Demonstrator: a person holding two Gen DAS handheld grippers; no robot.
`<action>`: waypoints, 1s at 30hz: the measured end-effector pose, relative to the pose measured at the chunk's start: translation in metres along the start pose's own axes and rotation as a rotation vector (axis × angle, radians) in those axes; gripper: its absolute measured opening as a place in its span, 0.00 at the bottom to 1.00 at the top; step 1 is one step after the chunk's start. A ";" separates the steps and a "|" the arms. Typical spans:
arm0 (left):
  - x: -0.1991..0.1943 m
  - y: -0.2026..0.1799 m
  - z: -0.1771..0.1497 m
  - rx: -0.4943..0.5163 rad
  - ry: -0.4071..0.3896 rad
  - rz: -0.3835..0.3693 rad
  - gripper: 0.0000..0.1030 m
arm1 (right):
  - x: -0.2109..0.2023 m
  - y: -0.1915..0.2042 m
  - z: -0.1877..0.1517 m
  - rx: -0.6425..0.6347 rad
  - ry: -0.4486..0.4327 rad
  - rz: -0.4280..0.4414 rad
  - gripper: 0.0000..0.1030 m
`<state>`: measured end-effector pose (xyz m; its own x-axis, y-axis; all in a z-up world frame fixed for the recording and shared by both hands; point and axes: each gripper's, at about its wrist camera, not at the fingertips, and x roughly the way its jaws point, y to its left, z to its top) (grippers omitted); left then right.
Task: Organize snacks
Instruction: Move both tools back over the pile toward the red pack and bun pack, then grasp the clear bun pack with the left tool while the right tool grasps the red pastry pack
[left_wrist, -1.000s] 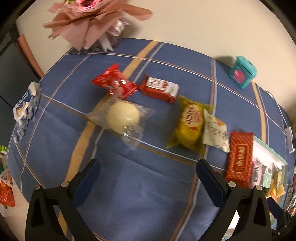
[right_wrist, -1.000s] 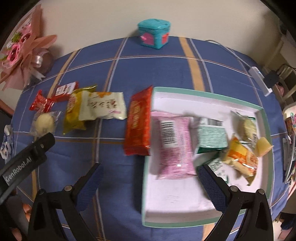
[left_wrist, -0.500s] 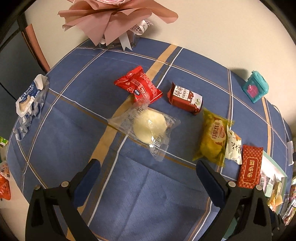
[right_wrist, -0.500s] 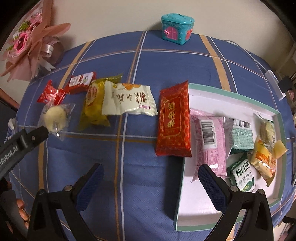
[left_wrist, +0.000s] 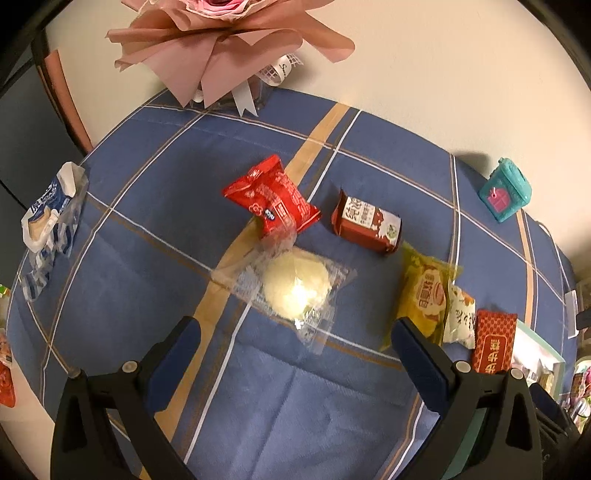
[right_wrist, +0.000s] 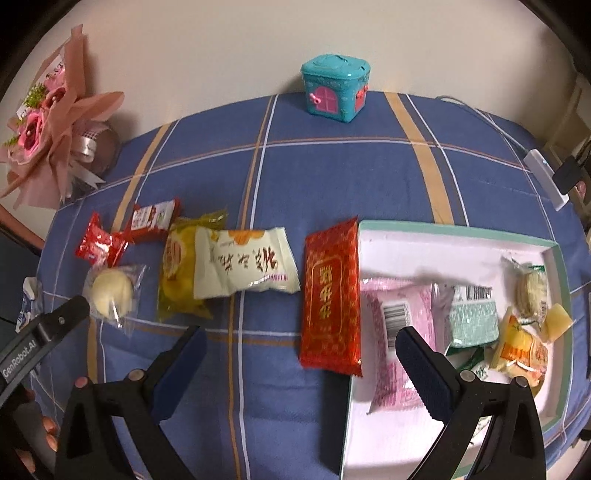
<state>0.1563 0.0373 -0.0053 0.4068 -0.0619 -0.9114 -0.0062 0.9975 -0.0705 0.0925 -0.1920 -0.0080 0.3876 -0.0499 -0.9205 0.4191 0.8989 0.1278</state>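
Note:
Loose snacks lie in a row on the blue plaid tablecloth. A clear-wrapped pale bun (left_wrist: 295, 286) (right_wrist: 110, 295) sits just ahead of my open left gripper (left_wrist: 295, 328). Beyond it are a red packet (left_wrist: 273, 201) and a brown-red carton (left_wrist: 365, 223). A yellow packet (right_wrist: 181, 273), a white packet (right_wrist: 247, 267) and a long red packet (right_wrist: 330, 295) lie ahead of my open right gripper (right_wrist: 295, 332). The white tray (right_wrist: 461, 236) at right holds a pink packet (right_wrist: 399, 332) and several smaller snacks.
A pink paper bouquet (left_wrist: 229, 44) stands at the back left of the table, a teal toy house (right_wrist: 334, 86) at the back. A blue-white wrapper (left_wrist: 48, 221) lies at the left edge. A white power strip (right_wrist: 546, 177) sits far right.
Both grippers have shifted left: the bun now lies centred before the left gripper, and the right view has swung from the tray toward the loose packets. No snack has moved.

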 end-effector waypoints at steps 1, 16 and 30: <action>0.001 0.001 0.002 -0.005 0.000 -0.001 1.00 | 0.000 0.000 0.002 0.000 -0.005 0.005 1.00; 0.038 0.016 0.022 -0.022 0.049 -0.021 1.00 | 0.021 0.006 0.022 -0.032 -0.033 -0.012 1.00; 0.068 0.024 0.038 -0.085 0.023 0.040 1.00 | 0.050 0.010 0.022 -0.060 0.016 -0.041 1.00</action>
<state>0.2183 0.0583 -0.0541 0.3838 -0.0237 -0.9231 -0.0997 0.9928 -0.0669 0.1344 -0.1947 -0.0446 0.3580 -0.0803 -0.9303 0.3840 0.9208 0.0683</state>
